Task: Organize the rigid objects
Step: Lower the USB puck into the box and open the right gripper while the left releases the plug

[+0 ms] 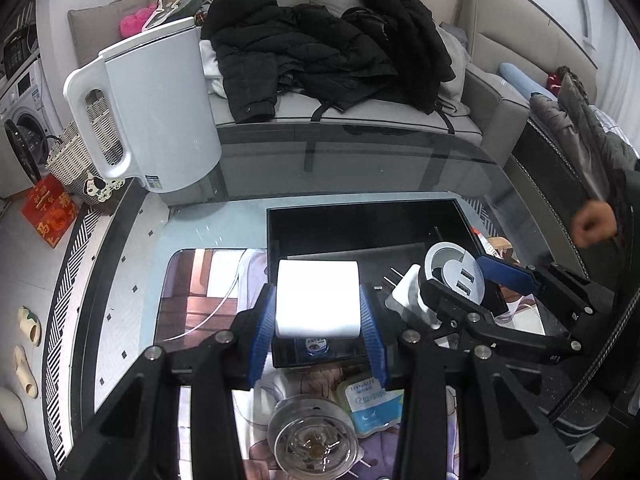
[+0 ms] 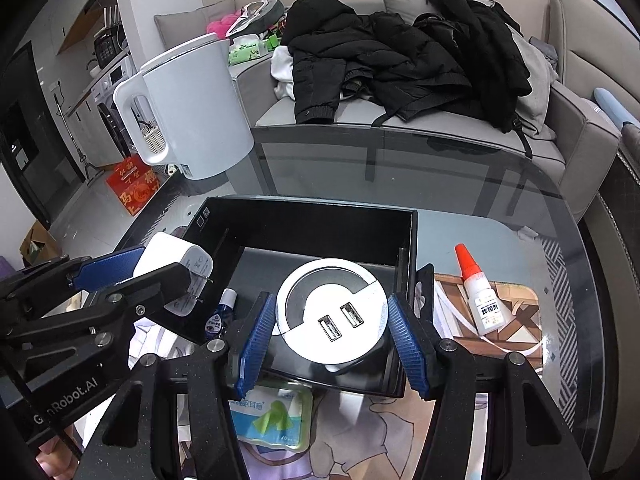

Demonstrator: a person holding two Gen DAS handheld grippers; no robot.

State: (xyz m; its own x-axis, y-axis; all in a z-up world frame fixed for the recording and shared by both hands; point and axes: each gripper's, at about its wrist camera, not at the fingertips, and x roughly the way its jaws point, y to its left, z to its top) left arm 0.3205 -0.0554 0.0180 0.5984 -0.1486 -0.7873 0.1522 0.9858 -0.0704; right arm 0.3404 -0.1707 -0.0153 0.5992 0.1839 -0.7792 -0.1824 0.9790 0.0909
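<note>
Right wrist: right tool (image 2: 332, 334) grasping round USB hub (image 2: 332, 316), ports up, left tool (image 1: 318, 320) grasping white charger (image 1: 318, 300).

White kettle (image 1: 160, 108) on glass table (image 1: 360, 160); black jackets (image 1: 320, 48) heaped on grey sofa (image 2: 580, 140) behind.

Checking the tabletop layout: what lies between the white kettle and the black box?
Only bare glass table separates the white kettle from the black box, per the right wrist view.

A grey sofa (image 1: 360, 116) heaped with black coats (image 1: 320, 48) fills twelve o'clock behind the glass table (image 1: 360, 168). A washing machine (image 1: 20, 112) stands at nine o'clock on pale floor tiles (image 1: 24, 240).
</note>
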